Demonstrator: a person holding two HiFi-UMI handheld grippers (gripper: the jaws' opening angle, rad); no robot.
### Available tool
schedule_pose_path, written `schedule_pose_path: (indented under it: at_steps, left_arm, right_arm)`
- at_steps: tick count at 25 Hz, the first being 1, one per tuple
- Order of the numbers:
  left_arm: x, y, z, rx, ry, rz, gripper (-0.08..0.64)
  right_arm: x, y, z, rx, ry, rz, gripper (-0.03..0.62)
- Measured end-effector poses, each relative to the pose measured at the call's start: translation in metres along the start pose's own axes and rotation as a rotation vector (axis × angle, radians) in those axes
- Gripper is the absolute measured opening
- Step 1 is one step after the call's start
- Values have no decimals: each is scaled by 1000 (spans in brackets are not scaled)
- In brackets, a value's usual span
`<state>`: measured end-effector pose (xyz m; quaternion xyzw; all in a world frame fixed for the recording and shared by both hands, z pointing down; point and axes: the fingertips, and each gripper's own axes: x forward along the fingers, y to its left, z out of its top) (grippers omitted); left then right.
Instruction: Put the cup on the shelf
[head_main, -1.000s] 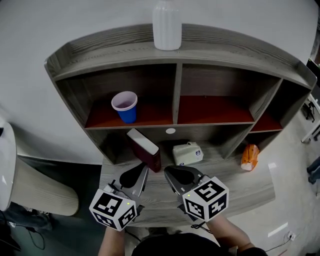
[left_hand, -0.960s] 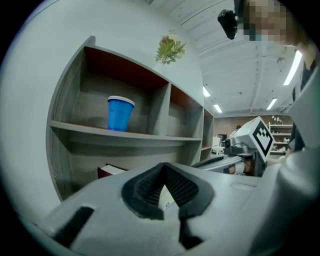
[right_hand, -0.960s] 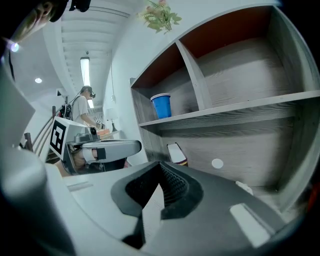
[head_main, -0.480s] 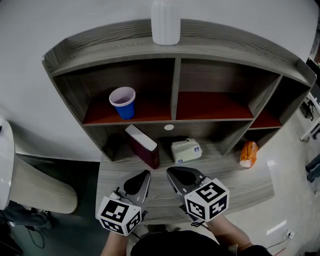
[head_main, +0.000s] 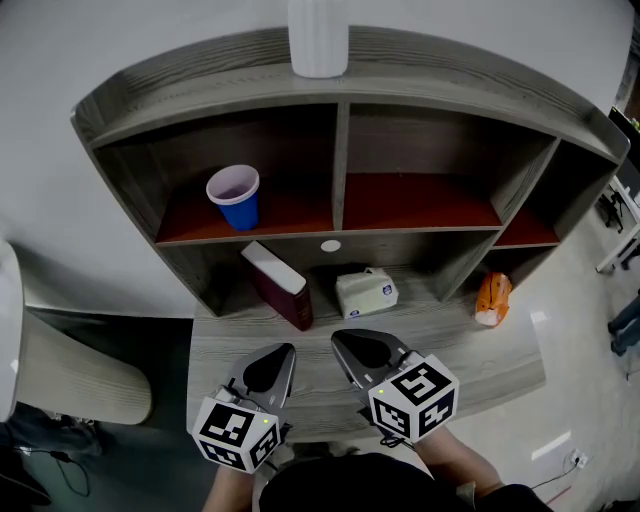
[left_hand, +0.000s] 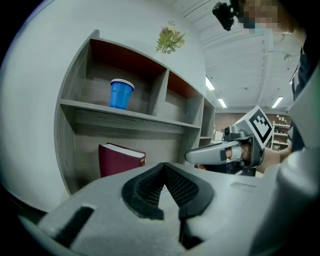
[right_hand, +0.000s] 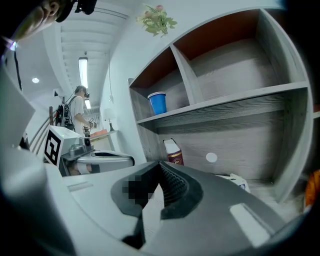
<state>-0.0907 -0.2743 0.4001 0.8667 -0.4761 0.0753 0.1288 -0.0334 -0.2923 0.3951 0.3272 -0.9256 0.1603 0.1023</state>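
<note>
Left gripper (head_main: 284, 349): jaws pressed together, nothing between them, over the desk (head_main: 480, 352).
Right gripper (head_main: 338, 339): jaws together, empty.
Cup (head_main: 234, 195): upright in the shelf's (head_main: 340, 150) upper left compartment.

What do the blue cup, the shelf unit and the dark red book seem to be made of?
Blue cup: likely thin plastic, smooth, with a pale inside and a rolled rim.
Shelf unit: grey board with a printed-looking wood grain, probably matte laminate; the upper shelf surfaces look reddish.
Dark red book: stiff cover, with paper pages showing as a white edge; the cover material is unclear.
</note>
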Motion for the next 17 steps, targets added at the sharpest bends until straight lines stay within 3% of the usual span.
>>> schedule_pose_path:
  at_steps: [17]
  left_arm:
    - [6,-2,-13,4,51,-23,-6]
  right_arm:
    - [-3,-2,6,12,-29,1,-3]
